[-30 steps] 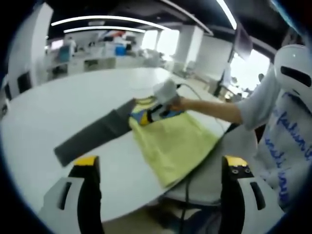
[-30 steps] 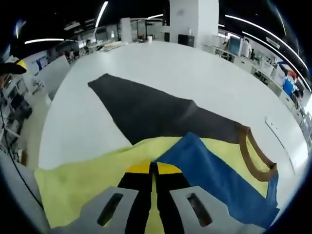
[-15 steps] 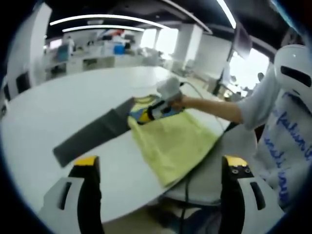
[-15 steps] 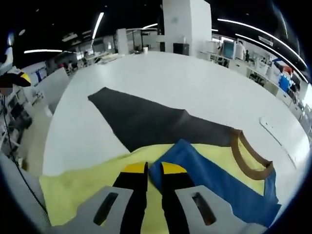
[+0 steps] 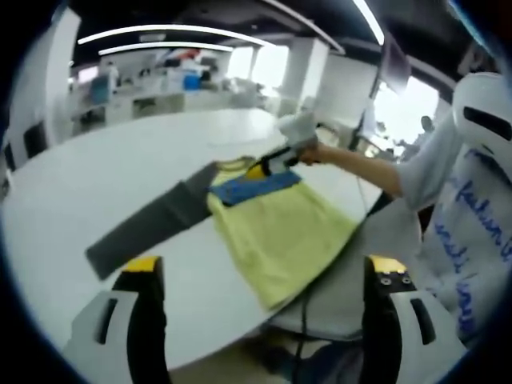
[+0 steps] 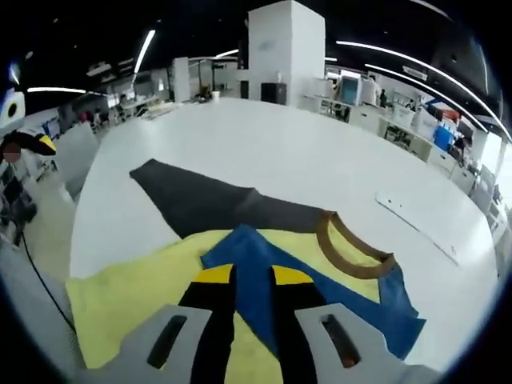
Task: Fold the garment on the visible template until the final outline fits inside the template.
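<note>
A yellow T-shirt (image 5: pixel 280 232) with a blue sleeve (image 5: pixel 254 188) lies on the round white table (image 5: pixel 96 176), partly over a dark grey template (image 5: pixel 148 224). In the right gripper view the blue sleeve (image 6: pixel 264 264) is folded flat across the yellow body (image 6: pixel 128 296), with the brown collar (image 6: pixel 352 250) to the right and the template (image 6: pixel 200 204) beyond. My right gripper (image 6: pixel 253 276) is open, hovering over the sleeve with blue cloth showing in the gap. From the left gripper view, that right gripper (image 5: pixel 276 160) is raised above the collar end. My left gripper (image 5: pixel 264 272) hangs wide open near the table's edge.
A person in a white printed shirt (image 5: pixel 464 216) stands at the table's right side, one arm stretched over it. A thin white strip (image 6: pixel 416 228) lies on the table past the collar. A cable (image 5: pixel 304 320) hangs below the table edge. Desks fill the far room.
My right gripper has opened, let go of the blue sleeve and lifted away toward the collar; the sleeve now lies flat on the yellow body. The left gripper has stayed put.
</note>
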